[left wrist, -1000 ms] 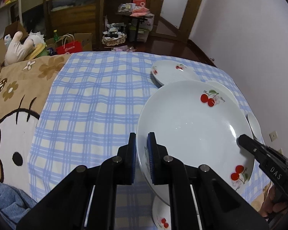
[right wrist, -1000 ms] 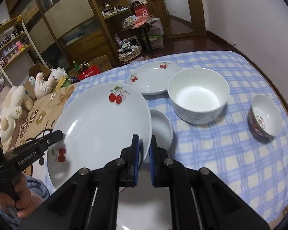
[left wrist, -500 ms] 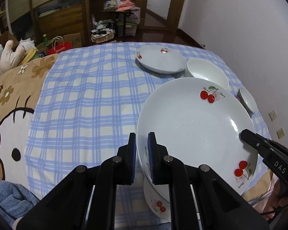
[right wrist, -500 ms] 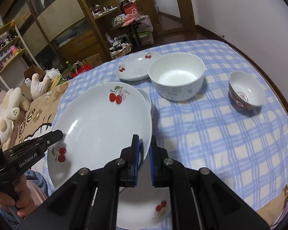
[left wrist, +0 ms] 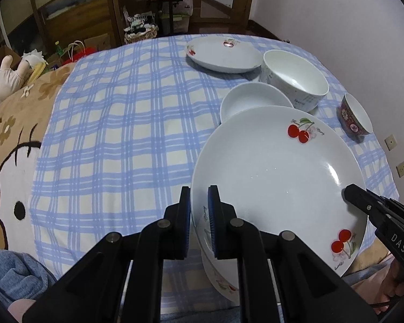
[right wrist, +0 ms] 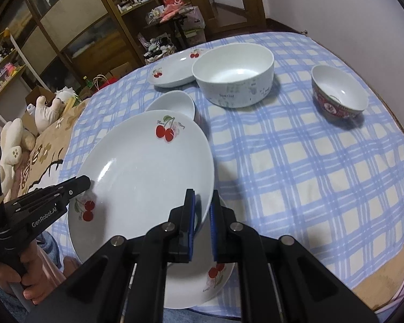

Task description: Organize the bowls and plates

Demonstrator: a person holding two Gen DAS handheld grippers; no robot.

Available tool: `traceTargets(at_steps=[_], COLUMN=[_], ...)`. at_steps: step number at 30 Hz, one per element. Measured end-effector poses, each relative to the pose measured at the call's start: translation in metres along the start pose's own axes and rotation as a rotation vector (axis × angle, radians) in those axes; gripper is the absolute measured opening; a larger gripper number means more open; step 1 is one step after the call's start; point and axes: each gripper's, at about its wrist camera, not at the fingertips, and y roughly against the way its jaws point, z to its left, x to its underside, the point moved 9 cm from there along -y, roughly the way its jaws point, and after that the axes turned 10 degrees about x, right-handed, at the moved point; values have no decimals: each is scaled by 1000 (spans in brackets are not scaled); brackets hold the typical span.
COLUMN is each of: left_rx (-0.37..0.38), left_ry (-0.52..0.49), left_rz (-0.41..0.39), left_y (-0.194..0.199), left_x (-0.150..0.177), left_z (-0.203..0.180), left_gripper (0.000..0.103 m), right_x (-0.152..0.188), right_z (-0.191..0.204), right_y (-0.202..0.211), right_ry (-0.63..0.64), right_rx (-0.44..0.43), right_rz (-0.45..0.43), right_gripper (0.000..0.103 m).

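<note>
White porcelain fills the middle of both wrist views: the large cherry plate [left wrist: 277, 185] is held in the air by both grippers at once. The left gripper [left wrist: 199, 215] is clamped on the plate's left rim and the right gripper [right wrist: 202, 215] is clamped on the opposite rim, so the jaws of each stand close together with only the rim between them.

Compared with a second ago, the plate has travelled back toward the near edge of the bed. It then hid most of the small white dish [left wrist: 253, 102] and the big white bowl [left wrist: 293, 78]; now both are clear of it, farther in, and the far cherry plate [left wrist: 223, 53] and the red patterned bowl [left wrist: 355, 118] near the right edge look more distant. A second cherry plate [right wrist: 202, 277], lying at the near edge on the blue checked cloth [left wrist: 121, 123], has come into view directly below the held one.

For the task this seems to mean that the plate is being brought to stack on its twin. I judge that the stacking step is near its end: the held plate is tilted, its far side higher, and does not yet rest on the lower plate. The lowering should be slow and level, because porcelain on porcelain slides easily, and the lower plate lies very close to the edge.
</note>
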Motion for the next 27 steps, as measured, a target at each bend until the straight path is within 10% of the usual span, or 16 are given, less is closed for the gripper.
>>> traceTargets(at_steps=[27], left_rx=[-40], left_ry=[-129], left_rz=[140], left_y=[-44], left_x=[27], left_z=[-18], left_gripper=[3], right_x=[23], right_z=[-14], right_y=[-37], right_ry=[-35], right_rx=[15], right_rz=[95], right_gripper=[7])
